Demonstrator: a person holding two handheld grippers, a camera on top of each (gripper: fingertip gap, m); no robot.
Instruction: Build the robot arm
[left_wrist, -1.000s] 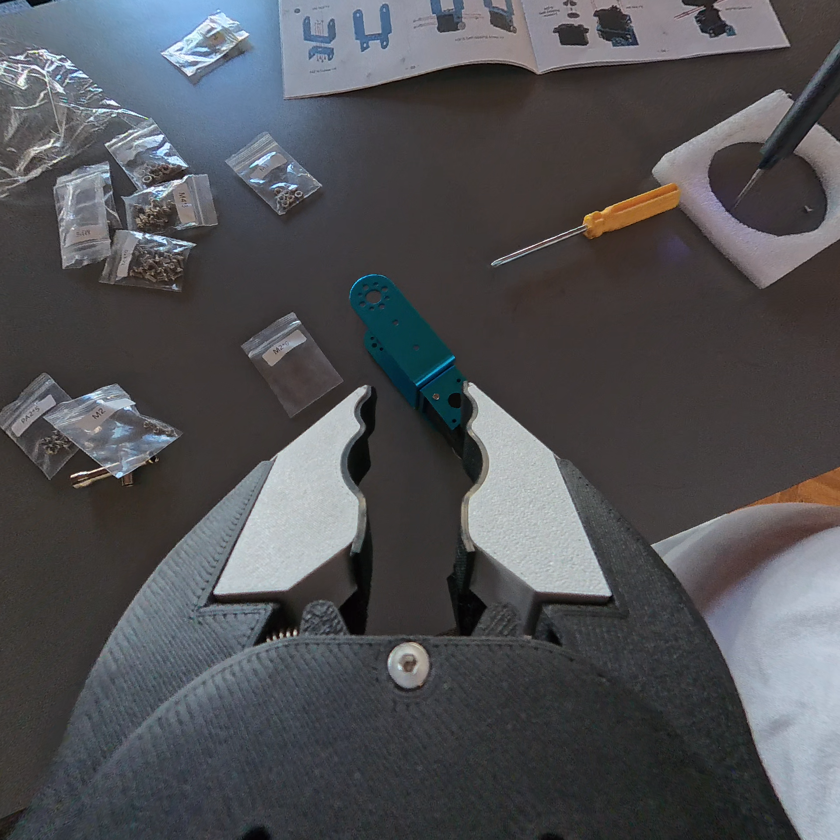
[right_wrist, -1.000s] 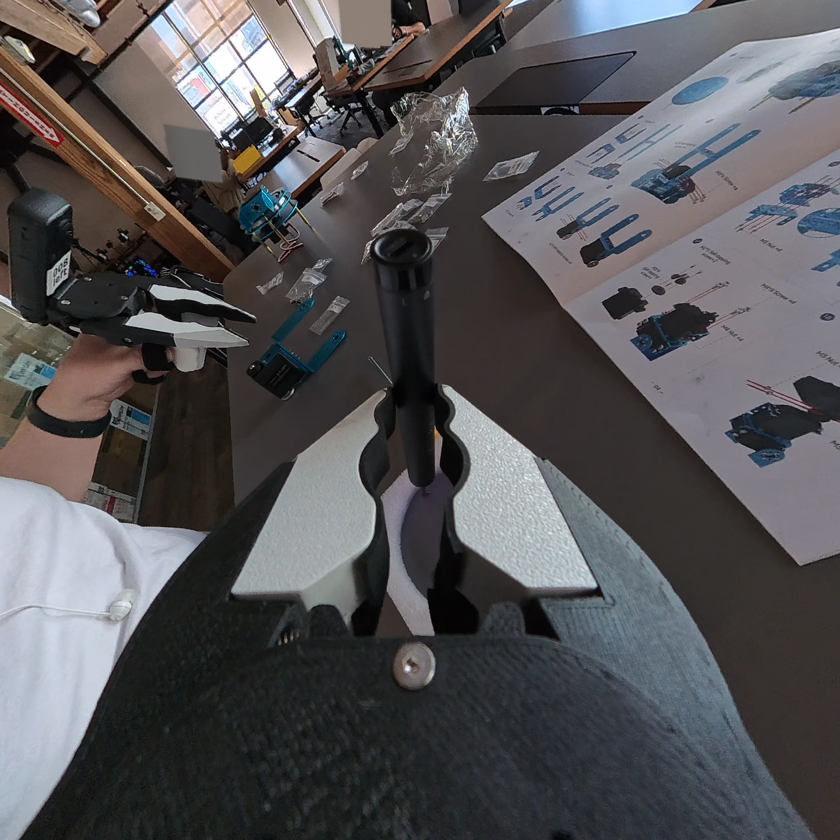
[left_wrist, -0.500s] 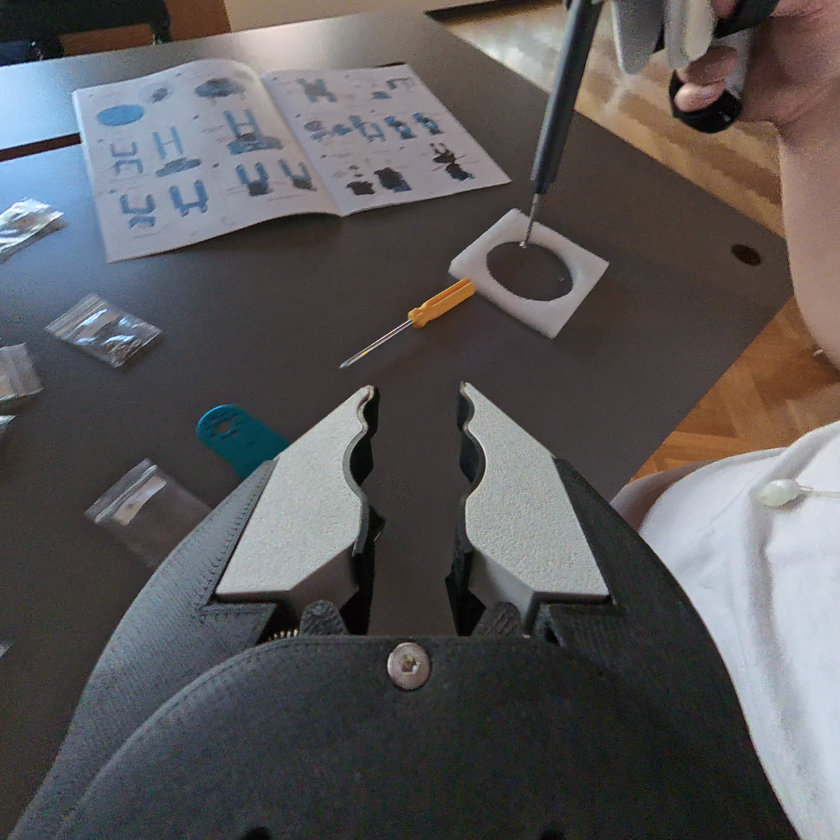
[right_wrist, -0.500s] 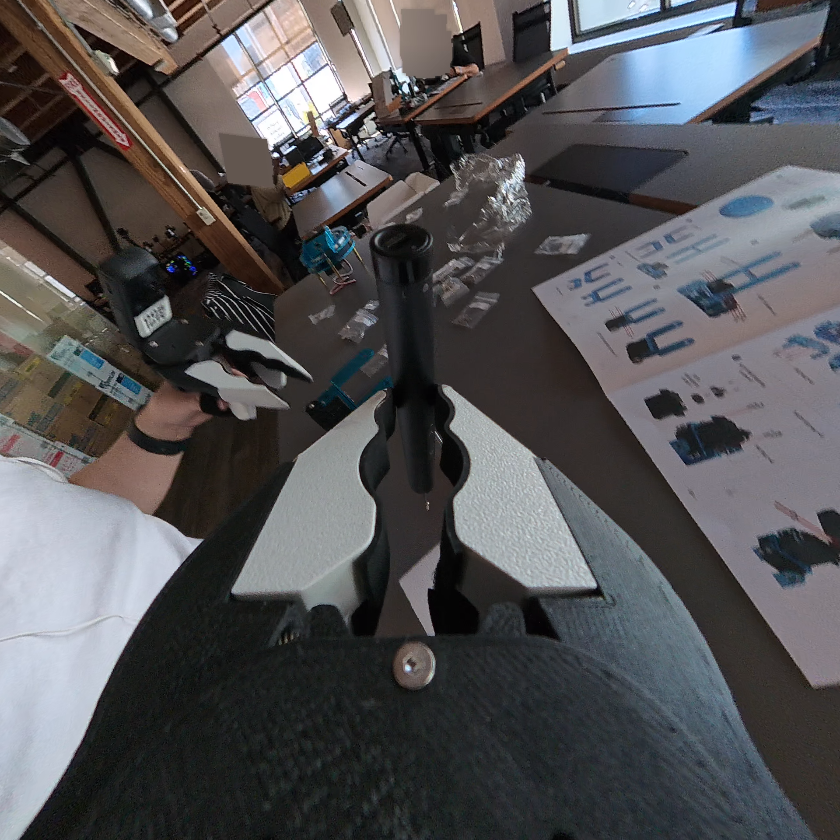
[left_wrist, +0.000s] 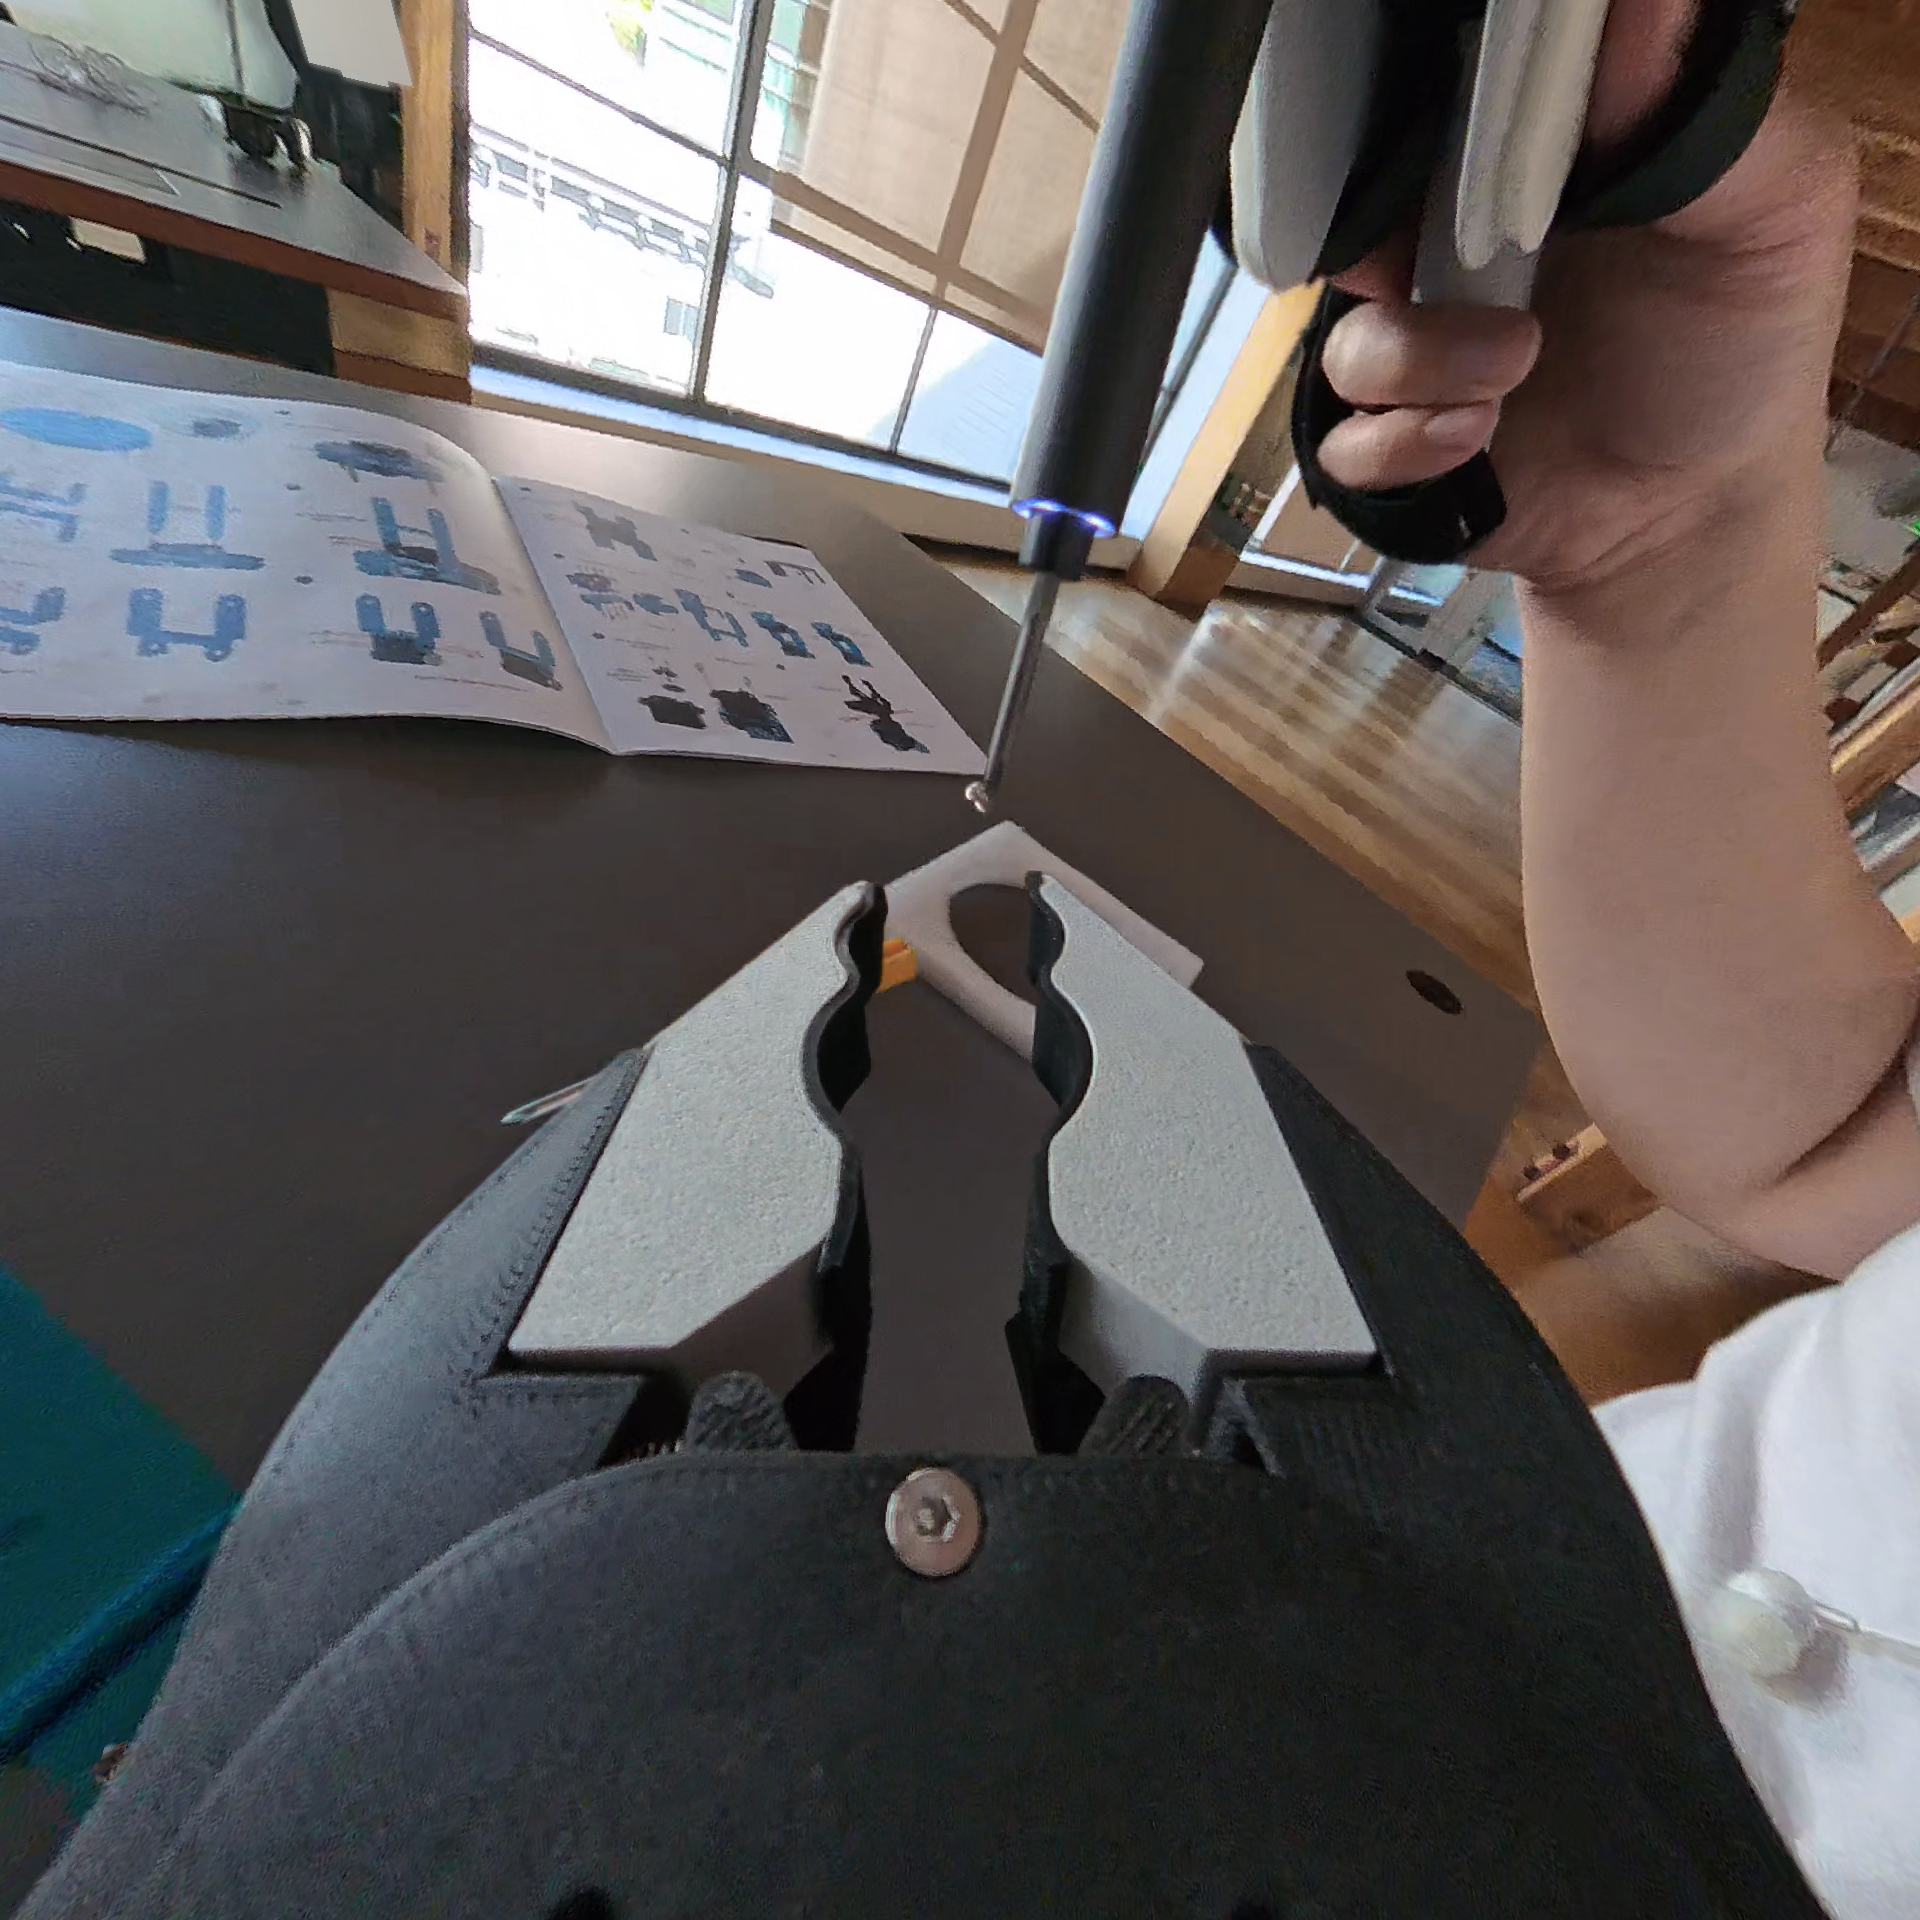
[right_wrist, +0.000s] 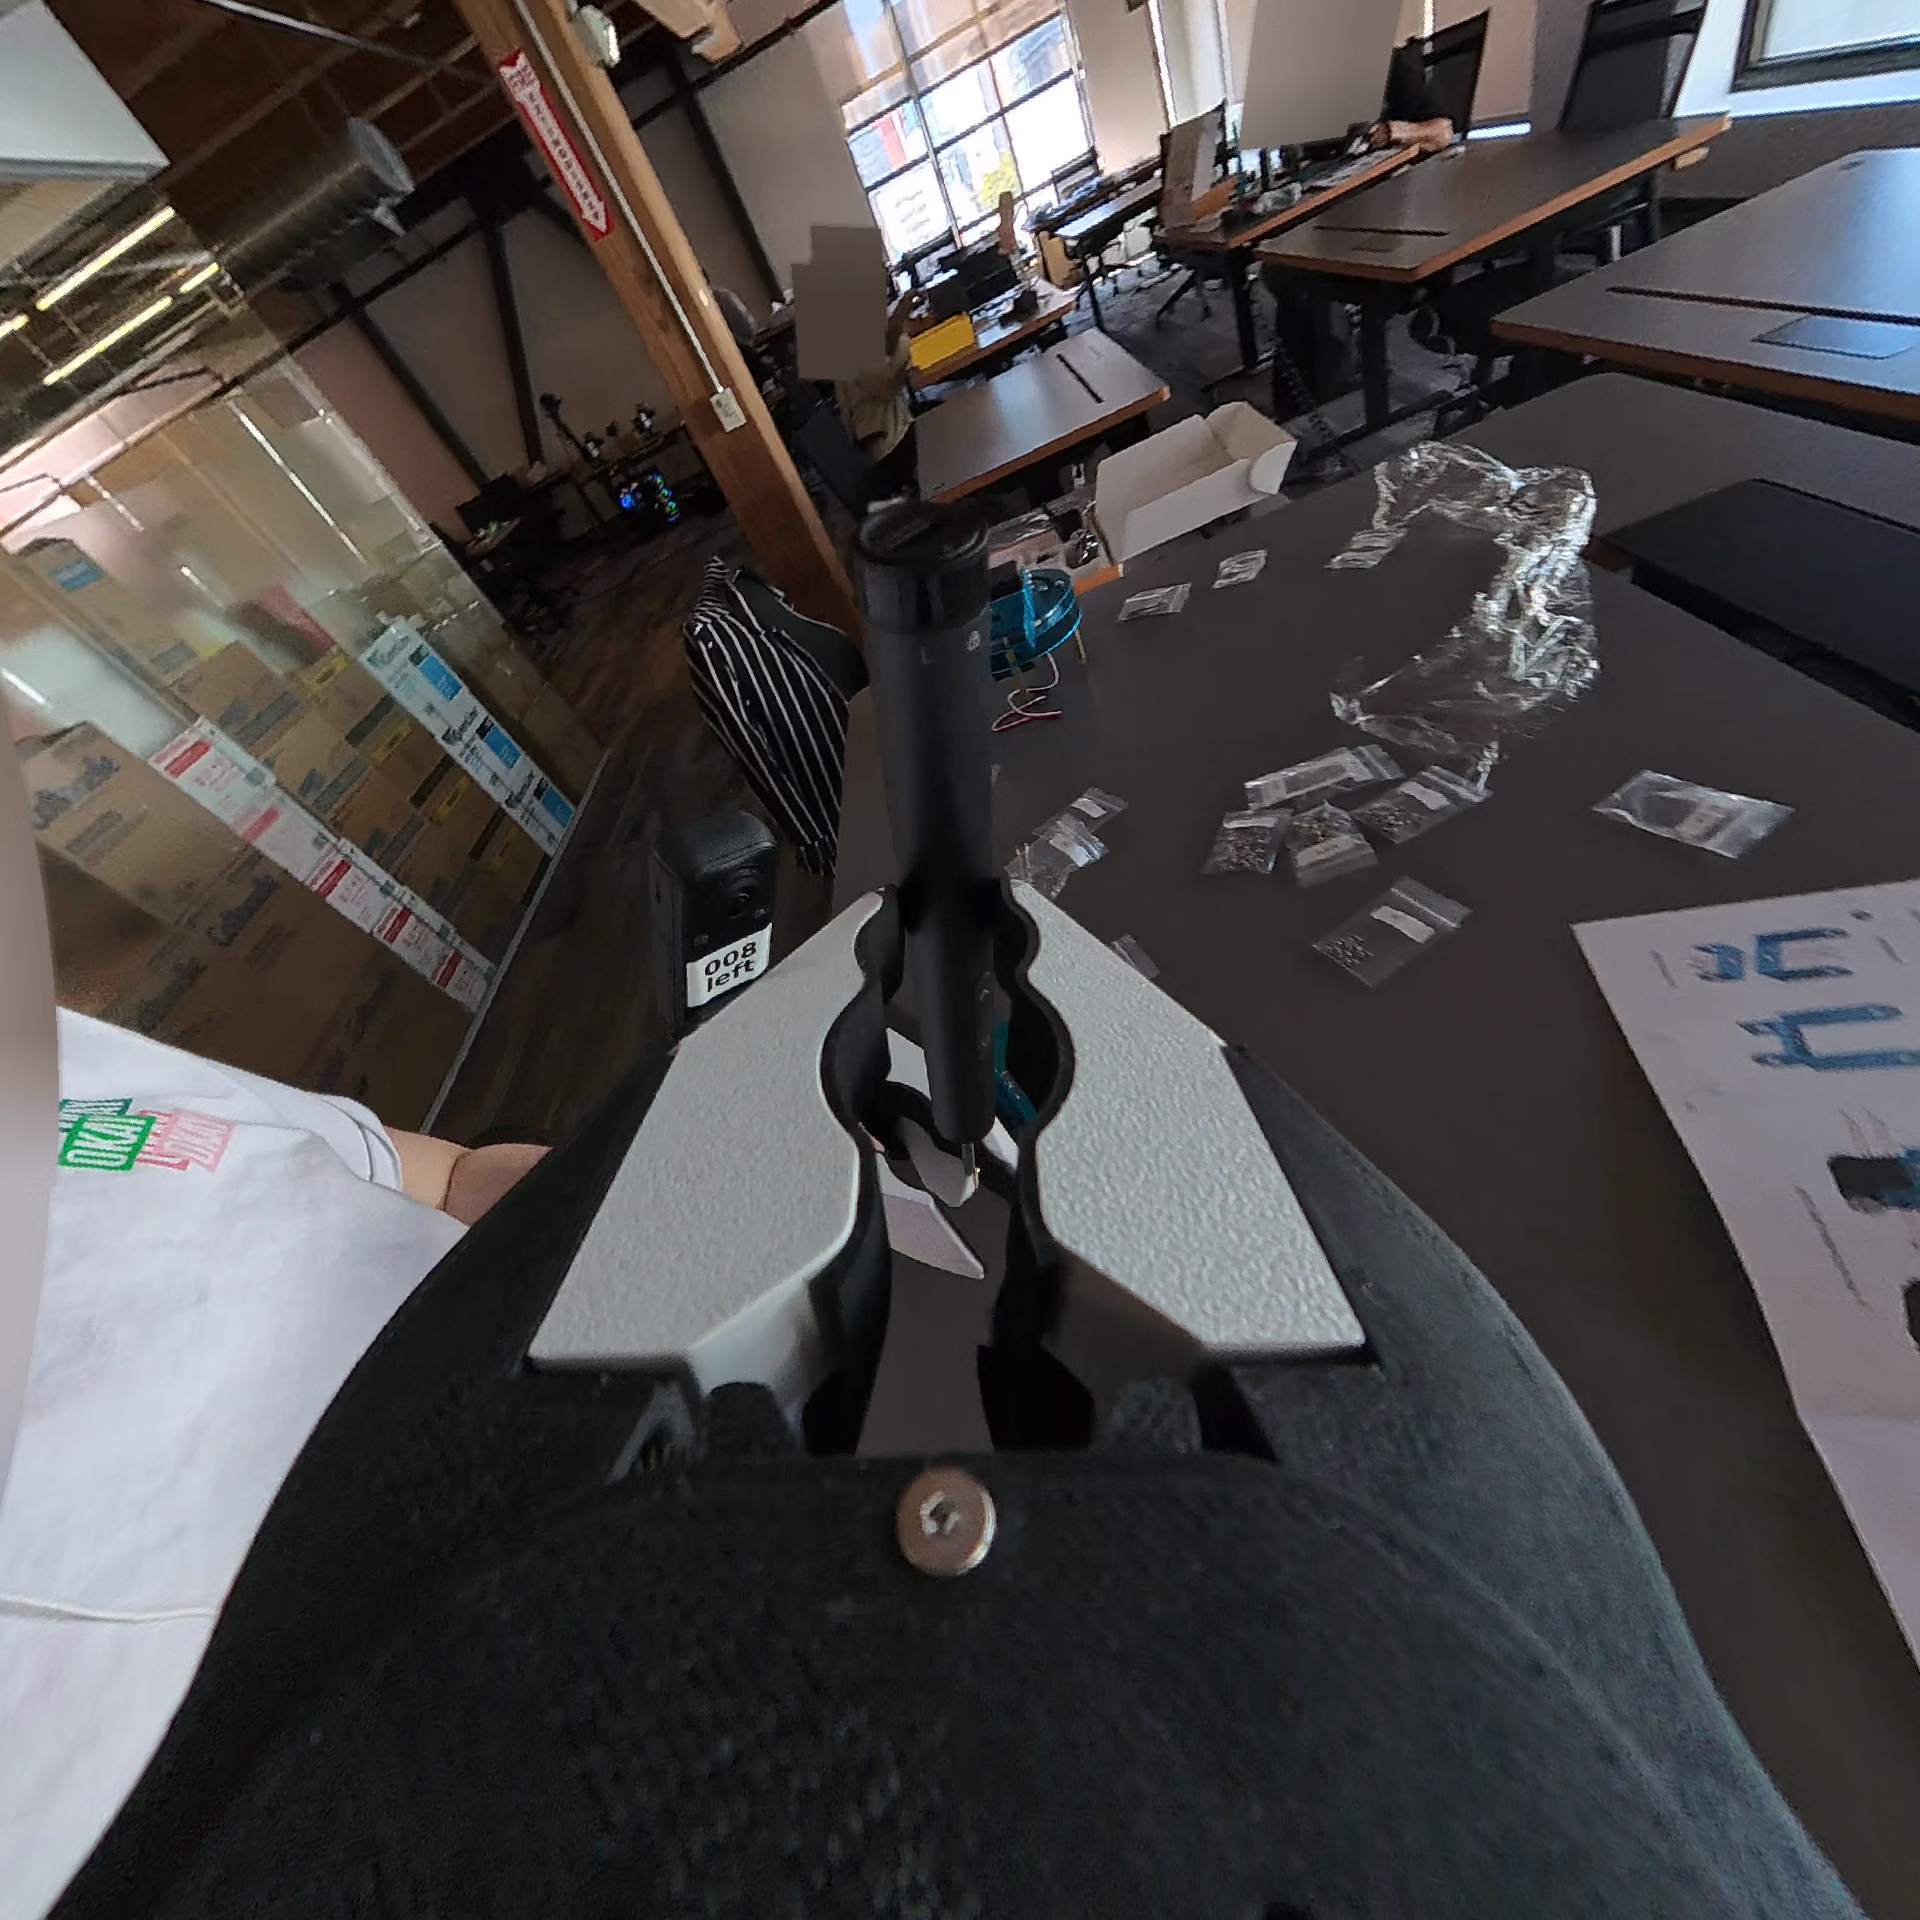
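The right tongs clamp a slim black electric screwdriver, its thin bit carrying a small silver screw just above the dark desk. The left tongs hover empty, parted, near a white foam square with a round hole and an open illustrated booklet.

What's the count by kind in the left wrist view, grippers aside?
Screwdrivers: 2, the black powered screwdriver and the yellow-handled screwdriver, which is mostly hidden
Small screw at the bit tip: 1
White foam square: 1
Open booklet: 1
Teal part, blurred at the edge: 1
Total: 6
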